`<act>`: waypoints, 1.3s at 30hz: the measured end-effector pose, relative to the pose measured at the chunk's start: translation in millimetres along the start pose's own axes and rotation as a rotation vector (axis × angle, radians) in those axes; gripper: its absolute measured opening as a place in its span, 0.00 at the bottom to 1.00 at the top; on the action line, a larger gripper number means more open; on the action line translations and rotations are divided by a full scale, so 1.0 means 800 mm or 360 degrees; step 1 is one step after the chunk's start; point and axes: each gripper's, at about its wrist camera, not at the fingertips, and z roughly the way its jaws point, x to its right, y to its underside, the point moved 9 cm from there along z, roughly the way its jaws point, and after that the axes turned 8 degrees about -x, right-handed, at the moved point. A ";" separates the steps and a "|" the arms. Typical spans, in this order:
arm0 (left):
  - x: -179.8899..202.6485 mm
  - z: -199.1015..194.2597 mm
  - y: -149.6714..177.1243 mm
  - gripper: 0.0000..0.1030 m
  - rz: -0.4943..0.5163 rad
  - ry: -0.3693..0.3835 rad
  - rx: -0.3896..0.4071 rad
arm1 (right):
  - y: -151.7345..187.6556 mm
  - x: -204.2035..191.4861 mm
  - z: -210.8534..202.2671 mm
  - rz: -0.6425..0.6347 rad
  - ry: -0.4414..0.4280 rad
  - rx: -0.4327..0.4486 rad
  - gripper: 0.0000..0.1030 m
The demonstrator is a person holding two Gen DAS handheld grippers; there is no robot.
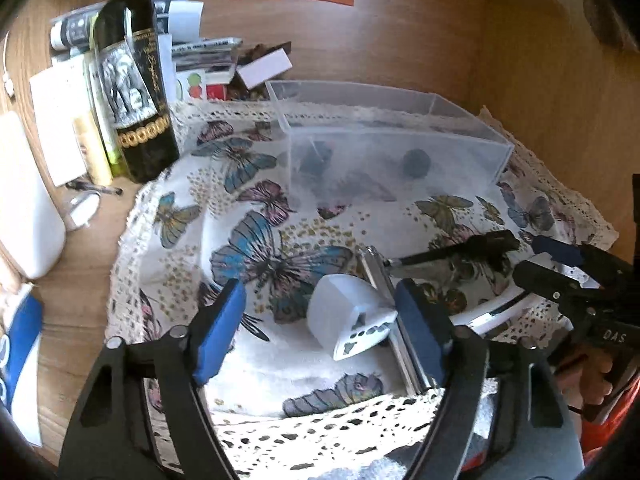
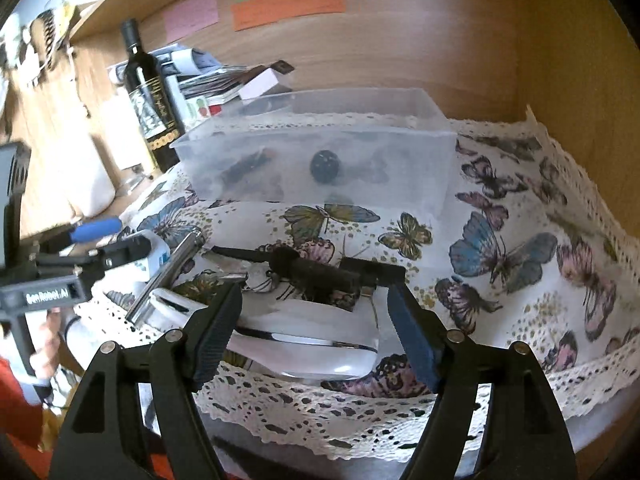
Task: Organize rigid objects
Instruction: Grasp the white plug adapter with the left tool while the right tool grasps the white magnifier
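A clear plastic bin (image 1: 400,148) (image 2: 320,152) stands at the back of the butterfly cloth, with a dark ball (image 2: 325,166) and other dark items inside. My left gripper (image 1: 320,332) is open around a white plug adapter (image 1: 348,324), which lies on the cloth between the fingers. A metal bar (image 1: 384,280) (image 2: 168,276) lies beside it. My right gripper (image 2: 316,320) is open just short of a black cylindrical tool (image 2: 316,272) (image 1: 460,252), above a white flat object (image 2: 312,348). The right gripper shows at the right edge of the left wrist view (image 1: 560,264).
A dark wine bottle (image 1: 136,92) (image 2: 150,96) stands left of the bin among papers, boxes and a white container (image 1: 28,208). Wooden walls close the back and right. The cloth's lace edge (image 2: 320,420) hangs over the front.
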 end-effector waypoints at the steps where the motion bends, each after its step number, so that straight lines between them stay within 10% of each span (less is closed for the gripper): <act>1: 0.000 0.001 0.001 0.65 0.0002 0.0005 -0.0005 | 0.001 0.000 0.000 0.0002 -0.0001 -0.0001 0.70; 22: 0.001 -0.011 0.014 0.52 0.0054 -0.0112 0.0089 | 0.021 0.013 -0.011 0.0127 0.0033 0.0029 0.58; 39: 0.008 -0.061 -0.080 0.51 0.0075 -0.0111 0.0348 | -0.078 0.029 -0.068 0.0069 0.0142 0.0353 0.58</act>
